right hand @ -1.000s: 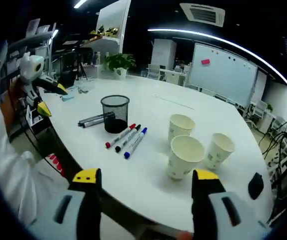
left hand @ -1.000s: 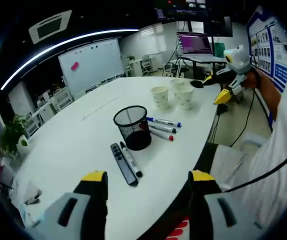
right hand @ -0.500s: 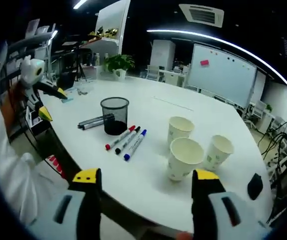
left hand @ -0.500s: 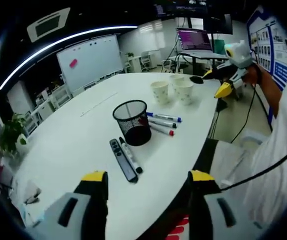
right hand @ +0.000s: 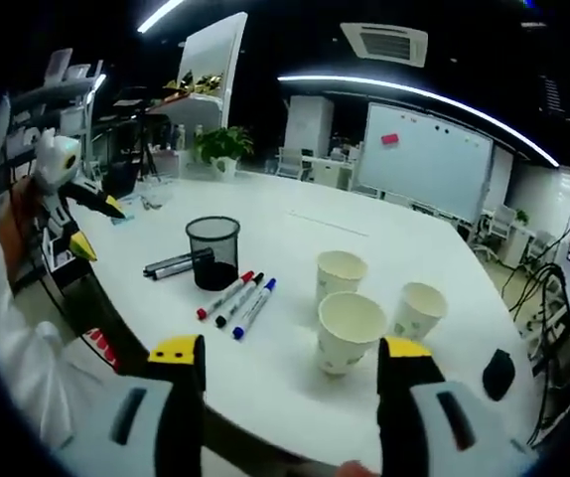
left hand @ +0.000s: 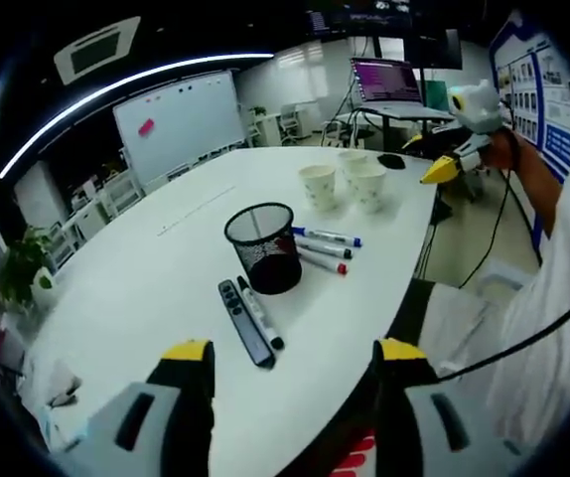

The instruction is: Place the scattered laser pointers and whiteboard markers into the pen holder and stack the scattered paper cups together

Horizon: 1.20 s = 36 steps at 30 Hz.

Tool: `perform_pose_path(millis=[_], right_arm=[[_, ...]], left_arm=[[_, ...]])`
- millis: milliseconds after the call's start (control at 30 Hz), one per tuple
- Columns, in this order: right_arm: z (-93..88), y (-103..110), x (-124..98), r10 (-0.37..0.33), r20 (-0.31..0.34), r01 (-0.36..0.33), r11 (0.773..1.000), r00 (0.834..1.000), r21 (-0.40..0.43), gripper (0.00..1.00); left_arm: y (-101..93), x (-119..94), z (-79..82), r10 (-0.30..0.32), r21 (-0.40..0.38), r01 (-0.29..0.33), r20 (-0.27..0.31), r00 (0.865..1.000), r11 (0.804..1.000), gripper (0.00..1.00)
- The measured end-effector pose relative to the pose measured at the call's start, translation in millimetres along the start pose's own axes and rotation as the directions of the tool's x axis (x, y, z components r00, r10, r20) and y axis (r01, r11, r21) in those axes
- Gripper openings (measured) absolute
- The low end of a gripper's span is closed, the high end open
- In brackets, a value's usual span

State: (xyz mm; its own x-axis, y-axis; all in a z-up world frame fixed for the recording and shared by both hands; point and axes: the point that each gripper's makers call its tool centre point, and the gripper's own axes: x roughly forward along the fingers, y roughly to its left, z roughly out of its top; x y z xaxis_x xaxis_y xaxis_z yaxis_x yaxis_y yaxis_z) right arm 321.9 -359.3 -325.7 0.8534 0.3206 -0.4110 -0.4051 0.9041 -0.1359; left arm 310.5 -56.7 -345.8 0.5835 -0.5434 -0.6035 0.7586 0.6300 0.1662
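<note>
Markers point(right hand: 235, 301) lie in a row of three, red, black and blue caps, centre-left in the right gripper view, just beside the black mesh pen holder point(right hand: 213, 251). Same three sit right of the holder in the left gripper view, mid frame. Two laser pointers point(left hand: 251, 320), dark and slim, lie side by side just below the holder in the left gripper view, close enough that we'd judge each is a short lift into it.

Paper cups point(right hand: 348, 331): three, upright, apart from one another, centre-right of the right gripper view and upper centre of the left one. None nested yet, none of the pens in the holder, so we judge the task is at its start.

Our left gripper point(left hand: 290, 397) hangs over the near edge of the white table point(left hand: 136, 288), bottom of frame, jaws wide apart, nothing between them. Our right gripper point(right hand: 290, 393) likewise: jaws spread, nothing held, aimed approx. at the cups. Each claw faces its own group, prob. so left takes pointers, right takes cups or markers. A small dark object point(right hand: 498, 374) sits lower right; can't tell what it is.
</note>
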Motion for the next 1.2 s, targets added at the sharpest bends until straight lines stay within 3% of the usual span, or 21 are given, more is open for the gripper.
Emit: perform_pose_path(millis=[533, 1200], right_arm=[[0.3, -1.8, 2.6, -0.012, 0.021, 0.012, 1.000, 1.000, 0.025, 0.70], [7.5, -11.7, 0.5, -0.040, 0.071, 0.038, 0.998, 0.997, 0.041, 0.69]], left_arm=[[1.2, -4.3, 5.5, -0.003, -0.014, 0.003, 0.029, 1.000, 1.000, 0.64], [1.5, -0.3, 2.9, -0.003, -0.005, 0.003, 0.023, 1.000, 1.000, 0.64]])
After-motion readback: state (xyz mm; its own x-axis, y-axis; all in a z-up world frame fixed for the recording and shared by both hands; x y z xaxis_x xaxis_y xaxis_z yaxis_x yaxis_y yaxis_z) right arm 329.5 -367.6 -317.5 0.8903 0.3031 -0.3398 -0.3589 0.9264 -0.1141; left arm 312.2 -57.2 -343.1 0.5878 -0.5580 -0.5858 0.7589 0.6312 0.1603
